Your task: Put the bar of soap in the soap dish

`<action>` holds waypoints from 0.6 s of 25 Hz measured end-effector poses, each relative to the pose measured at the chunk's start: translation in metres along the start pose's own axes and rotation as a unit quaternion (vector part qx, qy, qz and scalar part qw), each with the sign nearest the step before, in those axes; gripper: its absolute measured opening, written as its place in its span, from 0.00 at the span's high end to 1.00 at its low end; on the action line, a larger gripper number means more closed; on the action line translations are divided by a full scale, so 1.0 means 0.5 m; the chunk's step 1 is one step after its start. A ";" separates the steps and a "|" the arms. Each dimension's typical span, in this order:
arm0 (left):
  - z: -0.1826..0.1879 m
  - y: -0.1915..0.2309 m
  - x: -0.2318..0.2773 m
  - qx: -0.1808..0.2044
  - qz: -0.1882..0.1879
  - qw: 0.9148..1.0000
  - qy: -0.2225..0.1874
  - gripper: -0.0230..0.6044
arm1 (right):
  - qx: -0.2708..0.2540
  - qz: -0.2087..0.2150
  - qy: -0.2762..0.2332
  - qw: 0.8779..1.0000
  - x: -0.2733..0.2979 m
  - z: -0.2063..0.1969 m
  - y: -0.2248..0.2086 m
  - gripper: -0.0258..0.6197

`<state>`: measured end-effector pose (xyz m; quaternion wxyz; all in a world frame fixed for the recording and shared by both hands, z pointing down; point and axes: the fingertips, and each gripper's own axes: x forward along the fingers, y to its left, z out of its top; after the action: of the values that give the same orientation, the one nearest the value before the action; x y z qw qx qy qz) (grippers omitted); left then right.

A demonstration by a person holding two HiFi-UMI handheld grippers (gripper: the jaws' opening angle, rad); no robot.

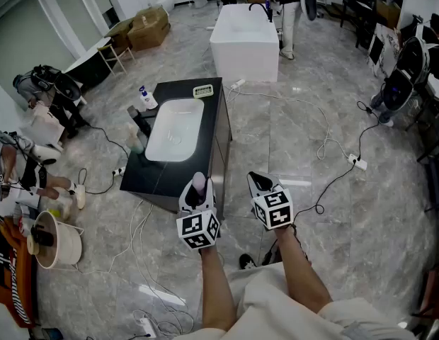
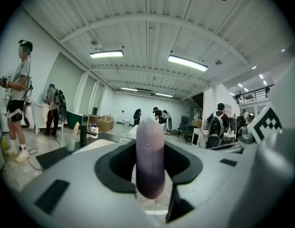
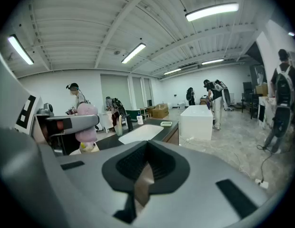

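Lilac oval soap bar sits clamped in left gripper; right gripper clenched, empty; pale ribbed soap dish ahead is unfilled.

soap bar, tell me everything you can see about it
The bar of soap is a smooth, rounded bar, pale pink shading to mauve, waxy-looking and whole. It stands on end, clamped between the black pads of the left gripper, its top poking above the jaws. It is held in the air short of the black vanity; only the pads touch it.
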<state>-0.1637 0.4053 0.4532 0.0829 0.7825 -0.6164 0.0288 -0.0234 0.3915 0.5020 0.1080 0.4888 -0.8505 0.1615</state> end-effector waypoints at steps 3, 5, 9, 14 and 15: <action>0.010 0.007 0.002 -0.016 -0.014 1.000 -0.011 0.72 | -0.008 -0.002 0.002 1.000 0.009 0.003 0.007 0.96; 0.011 0.012 0.004 -0.013 -0.020 1.000 -0.012 0.71 | -0.011 -0.005 0.000 1.000 0.012 0.004 0.011 0.96; 0.008 0.014 0.006 -0.010 -0.026 1.000 -0.009 0.72 | 0.005 -0.012 -0.013 1.000 0.007 0.016 0.006 0.95; 0.000 0.015 0.021 -0.004 -0.030 1.000 -0.001 0.72 | 0.028 -0.024 -0.022 0.999 0.007 0.022 -0.023 0.95; 0.000 0.019 0.025 -0.004 -0.030 1.000 0.000 0.72 | 0.031 -0.027 -0.020 0.999 0.011 0.019 -0.028 0.95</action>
<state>-0.1698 0.3911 0.4557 0.0867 0.8006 -0.5924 0.0239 -0.0145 0.3769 0.4974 0.0802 0.5174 -0.8338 0.1748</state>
